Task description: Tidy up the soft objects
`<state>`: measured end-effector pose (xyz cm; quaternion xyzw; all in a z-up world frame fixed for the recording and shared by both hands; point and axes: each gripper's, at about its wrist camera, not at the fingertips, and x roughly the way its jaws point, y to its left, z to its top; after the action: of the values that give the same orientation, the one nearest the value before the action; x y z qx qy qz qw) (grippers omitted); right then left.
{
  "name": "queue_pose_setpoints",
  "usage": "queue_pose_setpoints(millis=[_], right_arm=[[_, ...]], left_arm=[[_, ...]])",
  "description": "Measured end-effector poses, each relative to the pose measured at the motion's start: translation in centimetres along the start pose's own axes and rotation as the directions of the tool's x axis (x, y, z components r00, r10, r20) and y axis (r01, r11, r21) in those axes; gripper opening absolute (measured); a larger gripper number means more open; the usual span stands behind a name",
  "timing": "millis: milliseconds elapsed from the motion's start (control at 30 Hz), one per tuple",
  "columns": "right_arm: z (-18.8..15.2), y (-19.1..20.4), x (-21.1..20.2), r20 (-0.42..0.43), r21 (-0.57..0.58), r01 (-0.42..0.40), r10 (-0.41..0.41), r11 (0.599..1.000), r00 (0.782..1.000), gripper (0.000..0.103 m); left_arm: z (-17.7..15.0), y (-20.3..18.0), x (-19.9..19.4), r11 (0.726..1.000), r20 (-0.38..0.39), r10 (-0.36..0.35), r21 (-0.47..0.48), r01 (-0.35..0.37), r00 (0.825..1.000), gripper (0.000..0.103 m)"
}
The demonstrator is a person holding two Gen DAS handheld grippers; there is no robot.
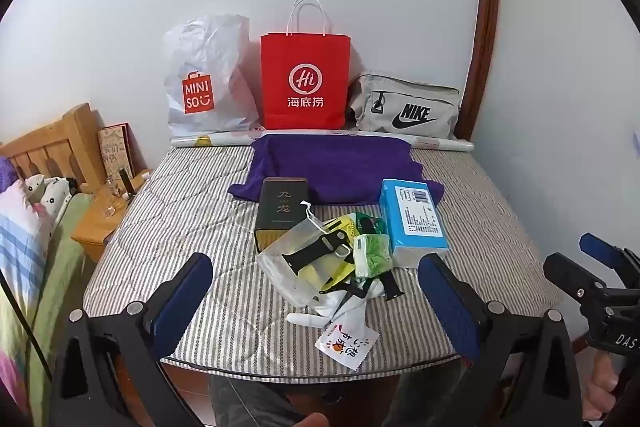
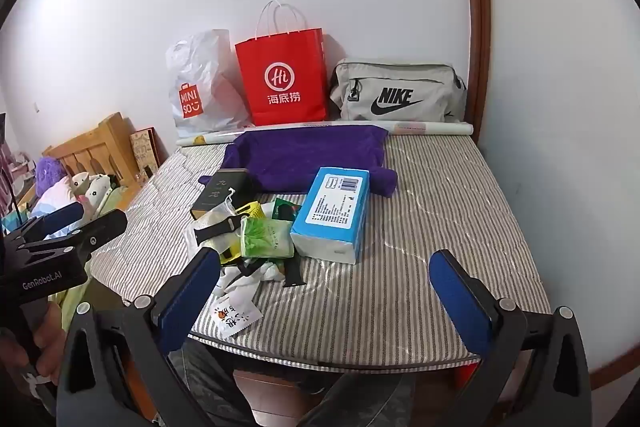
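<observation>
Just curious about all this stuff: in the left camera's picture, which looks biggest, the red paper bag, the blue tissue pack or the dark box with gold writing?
1. Red paper bag
2. Blue tissue pack
3. Dark box, close to the tissue pack; unsure.

The white plastic bag (image 1: 206, 75) carried an orange "MINISO" logo. The red paper bag (image 1: 305, 83) showed "Hi" in a white circle and "海底捞" under it. The grey pouch (image 1: 406, 105) had "NIKE" with the swoosh in black. The dark box (image 1: 282, 213) showed the gold characters "九龙". On the left gripper (image 2: 60, 259), "GenRobot.AI" was printed. The print on the blue tissue pack (image 1: 414, 219) was too small to read.
</observation>
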<state>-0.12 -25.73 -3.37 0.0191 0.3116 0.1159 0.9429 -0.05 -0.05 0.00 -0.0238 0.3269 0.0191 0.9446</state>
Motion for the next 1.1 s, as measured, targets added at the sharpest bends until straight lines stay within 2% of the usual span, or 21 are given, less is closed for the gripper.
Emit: queue_pose_setpoints(millis=[100, 133, 367, 1100], right_arm=[[0.0, 0.1, -0.1, 0.003, -0.001, -0.004, 0.004, 1.0, 1.0, 0.103], [0.0, 0.1, -0.1, 0.003, -0.003, -0.003, 0.003, 1.0, 1.0, 0.103], [-0.2, 0.2, -0.2, 0.009, -0.006, -0.011, 0.011, 1.0, 1.0, 0.103], [-0.1, 0.8, -0.8, 0.024, -0.024, -0.012, 0.013, 1.0, 1.0, 0.103]], left_arm=[[0.0, 0.2, -0.2, 1.0, 0.012, 0.01, -0.003, -0.01, 1.0, 0.103], [0.4, 0.2, -0.3, 1.0, 0.012, -0.01, -0.005, 0.01, 1.0, 0.103], [0.1, 0.0, -0.6, 0.999, 0.026, -0.032, -0.003, 0.032, 0.999, 0.103], [0.4, -0.2, -1.5, 0.999, 0.036, -0.037, 0.012, 0.037, 0.999, 0.103]])
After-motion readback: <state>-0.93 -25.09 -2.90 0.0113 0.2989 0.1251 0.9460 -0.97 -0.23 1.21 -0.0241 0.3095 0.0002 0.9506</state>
